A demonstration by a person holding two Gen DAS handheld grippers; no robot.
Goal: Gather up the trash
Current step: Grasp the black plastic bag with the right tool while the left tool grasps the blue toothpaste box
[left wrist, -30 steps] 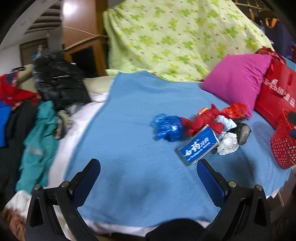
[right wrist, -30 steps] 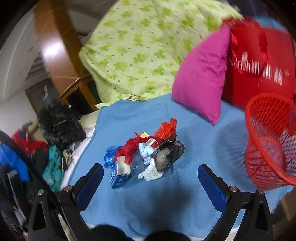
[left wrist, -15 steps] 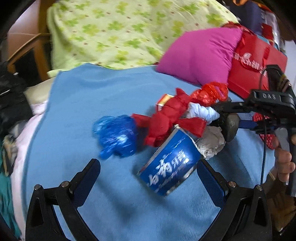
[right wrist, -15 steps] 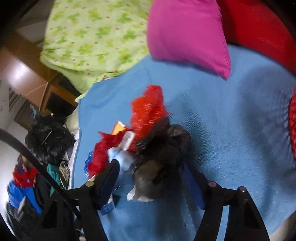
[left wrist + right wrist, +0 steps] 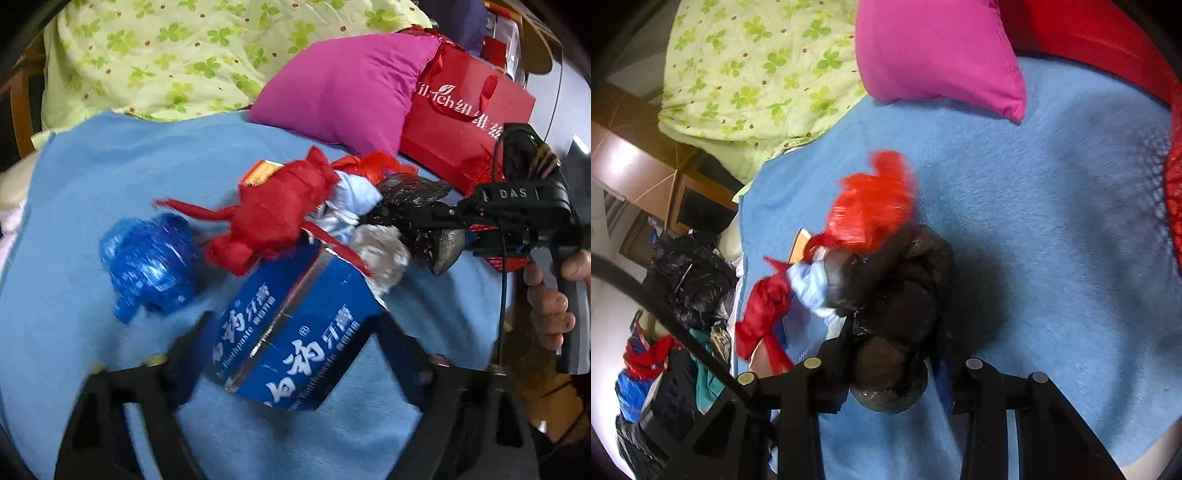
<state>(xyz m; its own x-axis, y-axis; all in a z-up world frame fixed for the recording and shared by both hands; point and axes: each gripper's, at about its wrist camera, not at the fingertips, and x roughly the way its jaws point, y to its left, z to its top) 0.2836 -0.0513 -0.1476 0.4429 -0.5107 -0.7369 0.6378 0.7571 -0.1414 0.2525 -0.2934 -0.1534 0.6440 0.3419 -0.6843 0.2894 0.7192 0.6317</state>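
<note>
Left wrist view: a pile of trash lies on a bed's blue blanket (image 5: pixel 92 177). The left hand-held gripper (image 5: pixel 295 332) has just been closing; its two fingers now flank the blue toothpaste box (image 5: pixel 291 339) and appear to touch its sides, though blur hides whether they press. Left of the box sits a crumpled blue plastic bag (image 5: pixel 147 262); beyond it a red cloth bundle (image 5: pixel 273 214). At the right, the right hand-held gripper (image 5: pixel 421 218), held by a person's hand (image 5: pixel 554 295), grips a black plastic bag (image 5: pixel 413 192). Farther off lie a pink pillow (image 5: pixel 347 81) and a red gift bag (image 5: pixel 465 122).

Right wrist view: the right hand-held gripper (image 5: pixel 894 339) has just been closing and is clamped on the black plastic bag (image 5: pixel 908 280). A red plastic bag (image 5: pixel 871 210) lies just beyond, and a red mesh basket (image 5: pixel 1174 192) stands at the right edge.
</note>
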